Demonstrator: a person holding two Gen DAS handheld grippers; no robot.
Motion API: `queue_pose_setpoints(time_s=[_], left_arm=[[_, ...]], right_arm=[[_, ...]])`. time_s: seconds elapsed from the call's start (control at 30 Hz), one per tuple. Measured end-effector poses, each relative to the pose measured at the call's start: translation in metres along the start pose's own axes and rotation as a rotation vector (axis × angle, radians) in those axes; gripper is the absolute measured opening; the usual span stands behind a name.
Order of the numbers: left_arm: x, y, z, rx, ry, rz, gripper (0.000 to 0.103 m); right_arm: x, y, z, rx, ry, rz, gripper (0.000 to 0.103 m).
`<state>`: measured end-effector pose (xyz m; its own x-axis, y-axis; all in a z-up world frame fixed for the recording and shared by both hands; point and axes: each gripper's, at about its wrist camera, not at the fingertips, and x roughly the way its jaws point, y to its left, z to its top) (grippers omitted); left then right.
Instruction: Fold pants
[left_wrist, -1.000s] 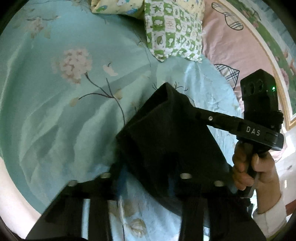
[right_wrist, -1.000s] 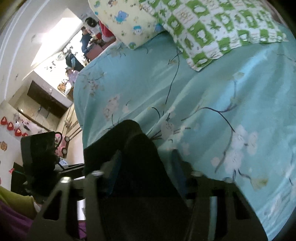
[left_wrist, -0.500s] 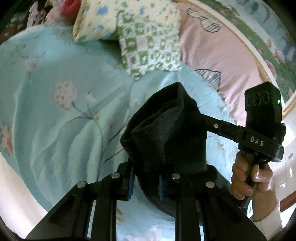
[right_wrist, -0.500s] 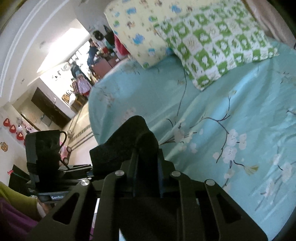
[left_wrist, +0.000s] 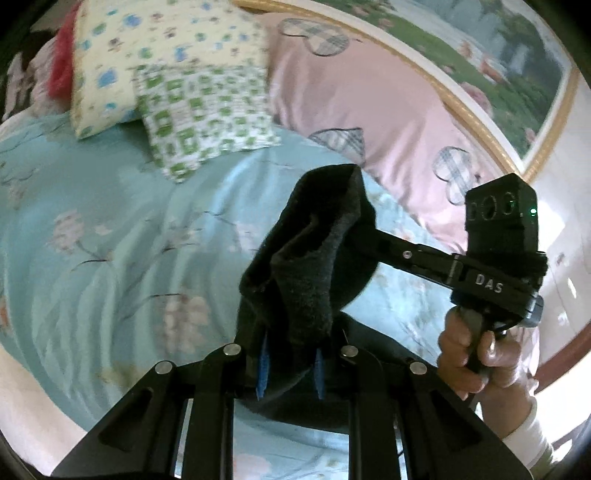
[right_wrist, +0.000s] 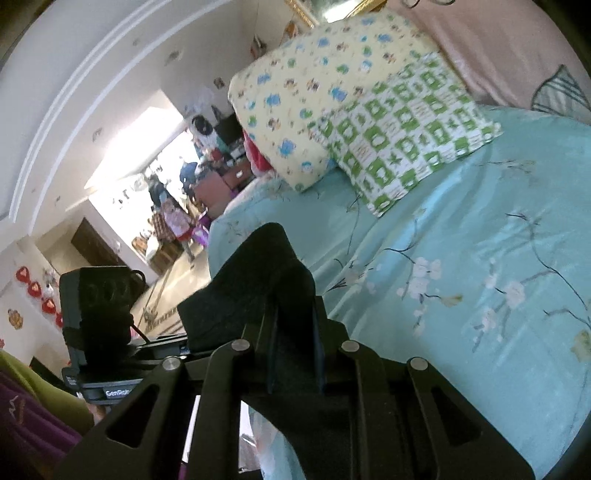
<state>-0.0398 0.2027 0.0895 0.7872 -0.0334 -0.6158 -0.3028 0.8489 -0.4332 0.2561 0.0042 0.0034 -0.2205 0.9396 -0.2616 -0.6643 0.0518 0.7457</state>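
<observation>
The dark pants (left_wrist: 314, 258) hang bunched above the bed, held at two spots close together. My left gripper (left_wrist: 290, 354) is shut on a thick fold of the cloth, blue pads pressing it from both sides. In the right wrist view my right gripper (right_wrist: 294, 332) is shut on another fold of the pants (right_wrist: 255, 280). The right gripper's body (left_wrist: 498, 258) comes in from the right in the left wrist view, gripped by a hand (left_wrist: 476, 350); its fingertips are hidden in the cloth. The left gripper's body (right_wrist: 96, 314) shows at the left of the right wrist view.
A teal floral bedsheet (left_wrist: 110, 258) lies below. At the head of the bed sit a green checked pillow (left_wrist: 199, 114), a yellow printed pillow (left_wrist: 147, 48) and a pink cover (left_wrist: 369, 110). Beyond the bed's left edge is the floor and a bright doorway (right_wrist: 159, 192).
Both grippers have narrowed onto the pants and risen toward the pillows, lifting the cloth off the sheet. The flat spread of cloth has become a bunched, hanging fold.
</observation>
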Motion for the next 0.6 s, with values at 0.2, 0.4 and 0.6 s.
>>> queue_pose_setpoints(time_s=[0.2,0.4,0.6], left_arm=[[0.006,-0.055,-0.010,0.098,0.020,-0.061,0.018],[0.013,-0.107,-0.030,0.195,0.057,-0.109,0.018],[0.028,-0.154,-0.056,0.296,0.098,-0.130,0.018]], right_arm=[[-0.045,-0.008,-0.022,0.032,-0.090,-0.015,0.017],[-0.092,-0.022,-0.048,0.074,-0.167,-0.039,0.016],[-0.133,-0.039,-0.079,0.128,-0.241,-0.059,0.016]])
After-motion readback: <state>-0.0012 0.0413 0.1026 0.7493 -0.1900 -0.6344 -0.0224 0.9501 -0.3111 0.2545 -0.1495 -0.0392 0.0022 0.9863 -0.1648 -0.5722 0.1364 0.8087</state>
